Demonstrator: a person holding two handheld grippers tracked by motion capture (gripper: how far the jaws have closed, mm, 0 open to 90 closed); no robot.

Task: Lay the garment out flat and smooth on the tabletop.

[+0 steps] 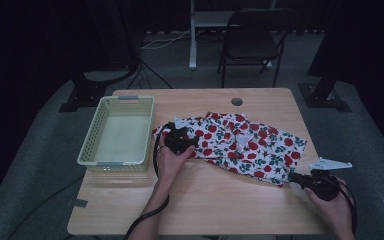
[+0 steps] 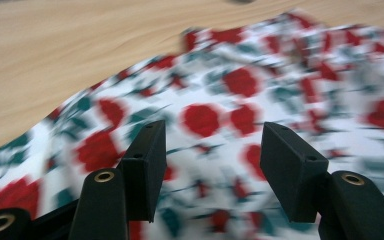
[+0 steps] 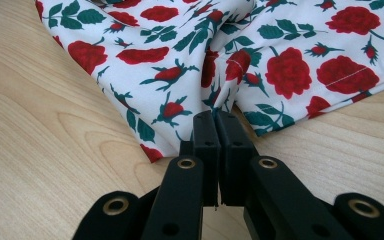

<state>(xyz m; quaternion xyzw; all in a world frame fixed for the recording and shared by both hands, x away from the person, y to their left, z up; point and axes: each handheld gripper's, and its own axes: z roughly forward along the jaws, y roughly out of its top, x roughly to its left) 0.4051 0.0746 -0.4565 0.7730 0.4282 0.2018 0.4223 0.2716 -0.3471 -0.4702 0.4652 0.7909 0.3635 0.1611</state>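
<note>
The right gripper (image 3: 215, 131) sat pinched tight on the near edge of the white, rose-printed cloth garment (image 3: 240, 55), its two black jaws pressed flat together with a bunched fold of fabric caught at their tips; that looked like an anchor, pinning one corner so the piece would not slide on the pale wooden table (image 3: 40, 150); ahead of those jaws the cloth fanned out in creases, every one running back to the nip

Over at the far end the left gripper (image 2: 212, 167) hovered with jaws standing wide apart, nothing between the pads; the same red-and-green printed fabric (image 2: 215, 115) lay spread just beneath and beyond them, blurred, bare table past it to the upper left; it held no cloth

From the high view, the garment (image 1: 245, 145) stretched between the two grippers, the left gripper (image 1: 177, 142) over its one end, the right gripper (image 1: 300, 177) clamped at the opposite corner; beyond the left gripper's outer side stood the pale green perforated plastic basket (image 1: 92, 145), apart from the cloth; likely the place it was meant for, so my read was a fold or a gather came next, with the left jaws needing a fresh bite
</note>
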